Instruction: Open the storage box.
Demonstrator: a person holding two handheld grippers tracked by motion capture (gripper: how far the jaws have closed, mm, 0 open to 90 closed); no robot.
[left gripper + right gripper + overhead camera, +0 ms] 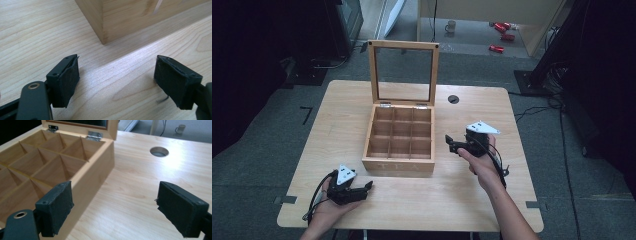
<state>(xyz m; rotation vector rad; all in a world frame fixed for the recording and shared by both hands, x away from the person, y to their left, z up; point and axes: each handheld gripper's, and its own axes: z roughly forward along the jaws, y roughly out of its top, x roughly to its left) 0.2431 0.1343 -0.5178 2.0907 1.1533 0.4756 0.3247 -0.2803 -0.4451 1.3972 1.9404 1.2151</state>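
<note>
A wooden box (399,161) with several empty compartments stands mid-table, its glass-paned lid (403,72) raised upright at the back. My left gripper (368,187) lies low near the table's front left, open, jaws pointing right past the box's front corner (117,17). In the left gripper view nothing but bare tabletop lies between the pads of the left gripper (116,80). My right gripper (450,143) hovers just right of the box, open and pointing left. In its own view the right gripper (113,210) is empty, its left pad over the box's right wall (92,177).
A round cable hole (453,99) sits in the table behind the right gripper, also seen as a hole (159,151) in the right gripper view. On the floor beyond the table are a mug (451,26) and red items (502,30). Dark stands flank both sides.
</note>
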